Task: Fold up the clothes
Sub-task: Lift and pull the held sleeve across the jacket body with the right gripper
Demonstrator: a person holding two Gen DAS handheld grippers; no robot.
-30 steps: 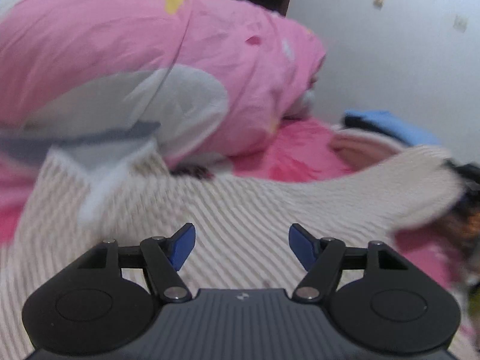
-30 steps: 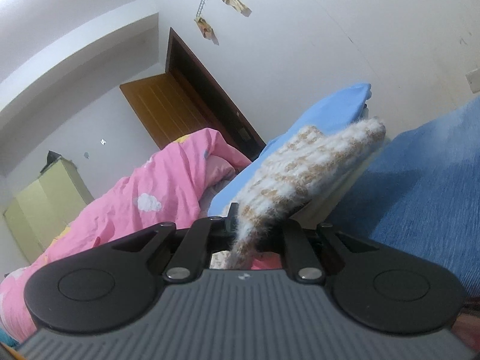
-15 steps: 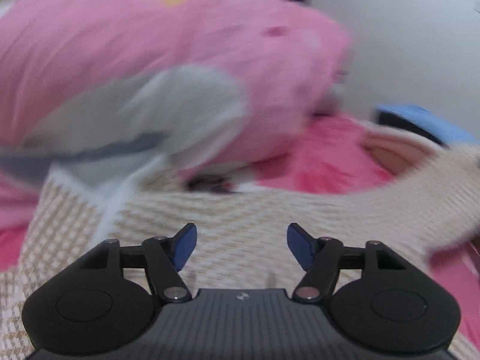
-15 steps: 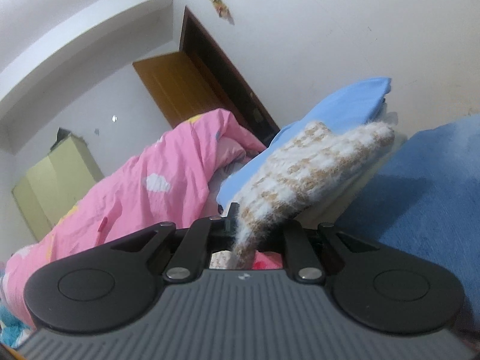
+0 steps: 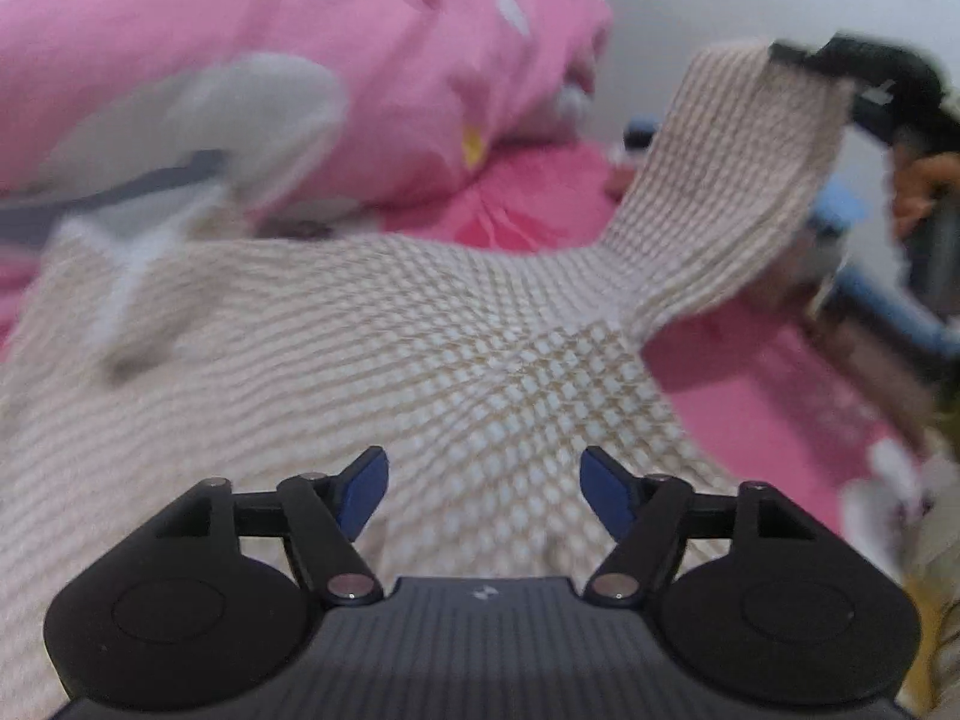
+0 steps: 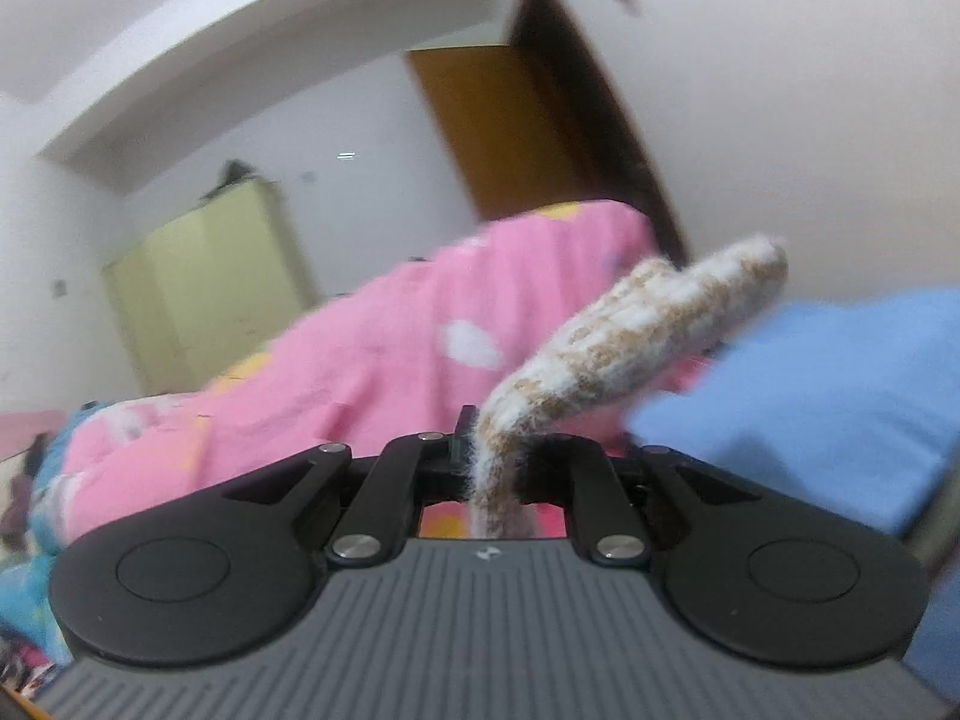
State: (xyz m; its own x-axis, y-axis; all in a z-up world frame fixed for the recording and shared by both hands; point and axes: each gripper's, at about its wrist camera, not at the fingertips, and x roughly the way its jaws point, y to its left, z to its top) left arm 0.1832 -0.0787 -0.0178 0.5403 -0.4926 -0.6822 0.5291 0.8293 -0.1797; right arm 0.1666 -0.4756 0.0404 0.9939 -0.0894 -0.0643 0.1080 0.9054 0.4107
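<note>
My left gripper (image 5: 483,489) hangs over the sweater (image 5: 372,348) with its blue pads (image 5: 360,495) set wide, having just opened a little further, and nothing sits between them. The knit body lies spread on the pink bedsheet (image 5: 756,384) below, while its sleeve (image 5: 738,180) rises to the upper right, where my right gripper (image 5: 864,84) pinches the cuff.

From the right wrist, my right gripper (image 6: 498,456) is clamped nearly closed on that sleeve (image 6: 630,336), the fuzzy knit bunching up past the jaws, with the pink duvet (image 6: 360,372) and a blue fabric (image 6: 810,390) behind.

The risk I see: only a thin edge of knit is caught, so it could slip free, or drag the unpinned body askew and crease the fold.
</note>
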